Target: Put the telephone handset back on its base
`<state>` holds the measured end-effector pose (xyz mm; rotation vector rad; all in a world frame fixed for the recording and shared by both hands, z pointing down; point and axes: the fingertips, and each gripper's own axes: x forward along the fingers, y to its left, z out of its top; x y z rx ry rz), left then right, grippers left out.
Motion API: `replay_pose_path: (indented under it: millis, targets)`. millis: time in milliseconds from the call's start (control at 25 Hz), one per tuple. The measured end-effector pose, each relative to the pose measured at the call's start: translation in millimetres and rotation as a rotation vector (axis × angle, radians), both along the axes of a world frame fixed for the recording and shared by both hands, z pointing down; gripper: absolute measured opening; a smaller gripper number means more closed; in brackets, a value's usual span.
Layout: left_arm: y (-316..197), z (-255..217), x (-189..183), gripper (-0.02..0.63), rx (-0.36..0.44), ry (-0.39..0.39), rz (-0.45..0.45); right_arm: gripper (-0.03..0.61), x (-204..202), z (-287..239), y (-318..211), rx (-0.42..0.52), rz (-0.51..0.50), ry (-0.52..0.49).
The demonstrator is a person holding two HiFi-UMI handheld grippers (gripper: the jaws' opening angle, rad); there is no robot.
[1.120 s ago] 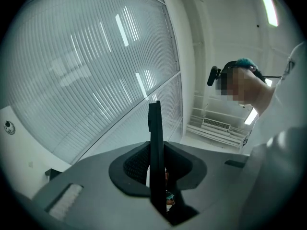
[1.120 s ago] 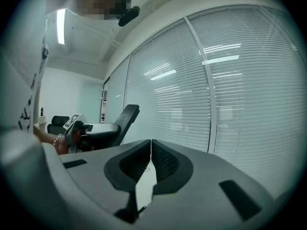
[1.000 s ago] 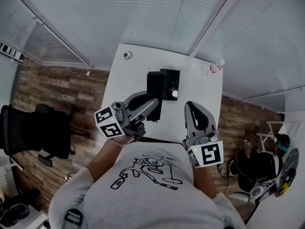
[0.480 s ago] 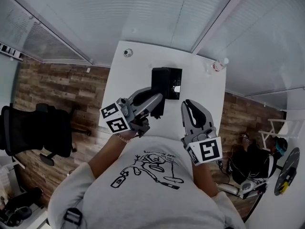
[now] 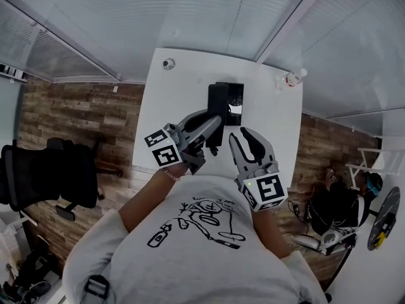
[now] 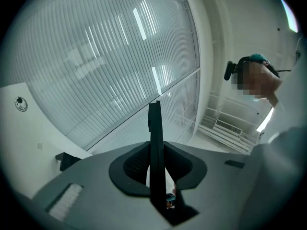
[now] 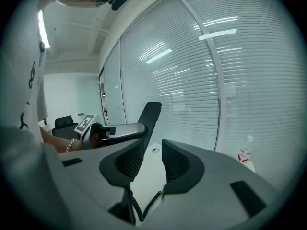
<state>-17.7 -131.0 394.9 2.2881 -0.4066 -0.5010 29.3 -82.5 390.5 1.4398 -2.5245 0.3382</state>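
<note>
Handset (image 5: pixel 218 99) gripped, L tool (image 5: pixel 217 120), R tool (image 5: pixel 242 138) just opened, empty, cord (image 7: pixel 148 202): right gripper view

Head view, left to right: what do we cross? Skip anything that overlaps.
office chair → left gripper, jaws shut on the handset → right gripper → water bottle → seated person

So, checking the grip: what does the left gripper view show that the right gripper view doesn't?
Left only: the left gripper's jaws up close, shut on the slim black telephone handset, and a teal-capped person. Right only: the right gripper, jaws just opening and empty, a coiled black cord, a clear red-labelled bottle. Both: handset, white table, slatted blinds.
</note>
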Motion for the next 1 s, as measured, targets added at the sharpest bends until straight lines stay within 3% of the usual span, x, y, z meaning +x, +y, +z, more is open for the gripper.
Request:
replay_pose_path:
  millis: [480, 760, 1000]
  targets:
    - [1, 42, 28, 0.074, -0.068, -0.024, 0.016, 0.194, -19, 68, 0, -0.199, -0.019, -0.014]
    - [2, 69, 39, 0.074, -0.085, -0.057, 0.017, 0.219, -24, 110, -7, -0.276, -0.05, 0.026]
    - [-4, 94, 38, 0.074, -0.149, -0.061, -0.011, 0.221, -24, 133, -9, -0.324, -0.066, 0.058]
